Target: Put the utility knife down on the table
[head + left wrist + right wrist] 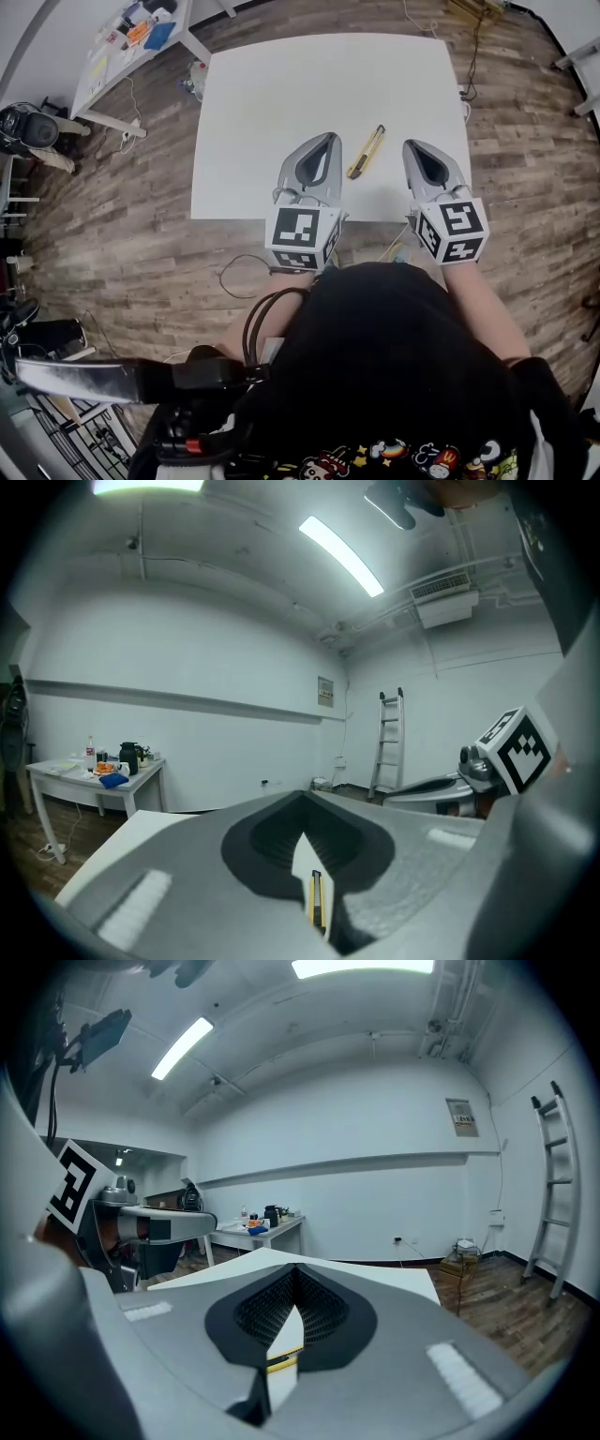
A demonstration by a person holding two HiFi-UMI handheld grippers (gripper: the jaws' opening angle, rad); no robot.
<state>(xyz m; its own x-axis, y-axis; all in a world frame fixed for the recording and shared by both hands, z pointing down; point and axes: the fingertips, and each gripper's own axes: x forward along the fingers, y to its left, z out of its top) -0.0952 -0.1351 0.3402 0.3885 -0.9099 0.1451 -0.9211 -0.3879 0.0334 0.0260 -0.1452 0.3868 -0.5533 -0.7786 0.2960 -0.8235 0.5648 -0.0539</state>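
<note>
Knife lies flat on the white desk, a bit right of the middle of the head view. It is yellow and black, long and thin, and it slants up to the right. Nothing touches it. It sits between the two tools, and its lower end is just beside the left one.

The left tool is pinched together at its tips and holds nothing. In the left gripper view the knife shows low in the frame, through the small gap behind the tips, lying on the desk. The right tool is pinched together too and is also empty. In the right gripper view only a bit of yellow shows, low in the middle.

So the job looks done. The knife is down and both tools are off it.

I think the knife is light and stiff. It looks hard, so it should not bend or squash. Its smooth sides may slip, so it needs a firm pinch. It lies very low, so the tips must come right down to the desk. The best place to hold it is the middle of the body, across the thin way, so it hangs level. Stay away from the blade end. I cannot tell if the blade is out.
</note>
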